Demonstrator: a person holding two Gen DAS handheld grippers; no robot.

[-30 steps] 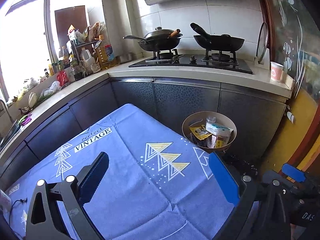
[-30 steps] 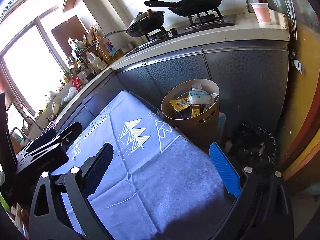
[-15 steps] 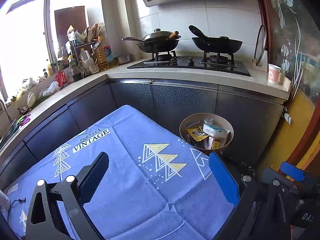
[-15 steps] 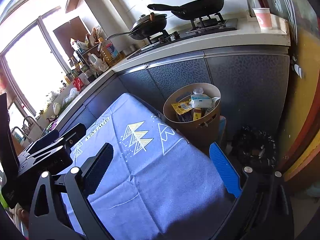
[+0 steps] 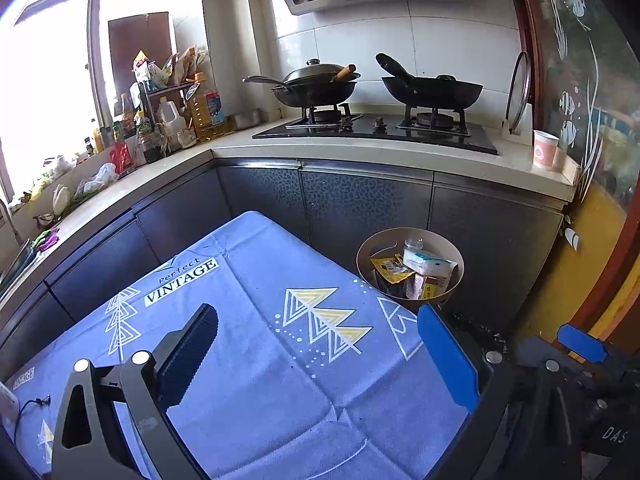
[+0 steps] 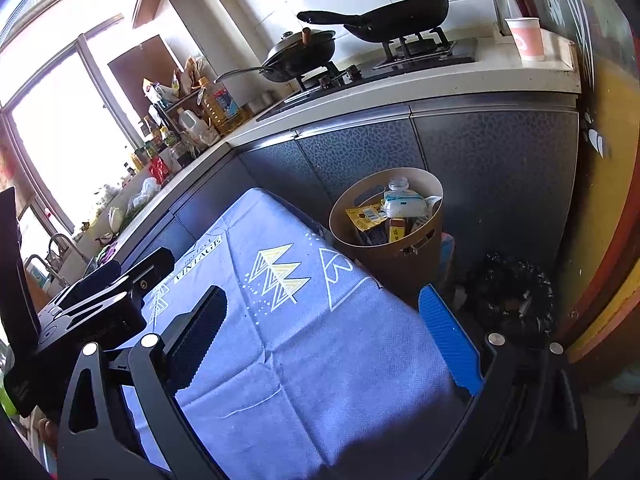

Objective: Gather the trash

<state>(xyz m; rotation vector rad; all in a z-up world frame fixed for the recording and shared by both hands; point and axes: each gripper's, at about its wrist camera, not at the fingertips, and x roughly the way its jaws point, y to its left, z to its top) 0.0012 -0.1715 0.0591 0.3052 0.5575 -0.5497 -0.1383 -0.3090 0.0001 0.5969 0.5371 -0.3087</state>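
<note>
Both grippers hovered above a table draped in a blue cloth [image 5: 256, 320] printed with yellow-and-white triangles. The left gripper [image 5: 320, 356] had its jaws spread wide and held nothing; the right gripper [image 6: 324, 340] was likewise spread wide and empty. In the right wrist view, the left gripper's black body appeared at the cloth's left side. A round tan waste bin [image 6: 404, 256] stood on the floor just beyond the far corner of the blue cloth, against the dark cabinet fronts [image 5: 360, 208]. Inside the bin lay the collected trash: a yellow snack wrapper [image 5: 390, 268], a white soft tissue pack [image 5: 428, 262] and a clear bottle [image 6: 396, 186], upright behind them. Beyond the bin, on the counter above, two black pans [image 5: 432, 90] sat on a gas hob, and a pink paper cup [image 5: 545, 150] stood at the counter's right end.
</note>
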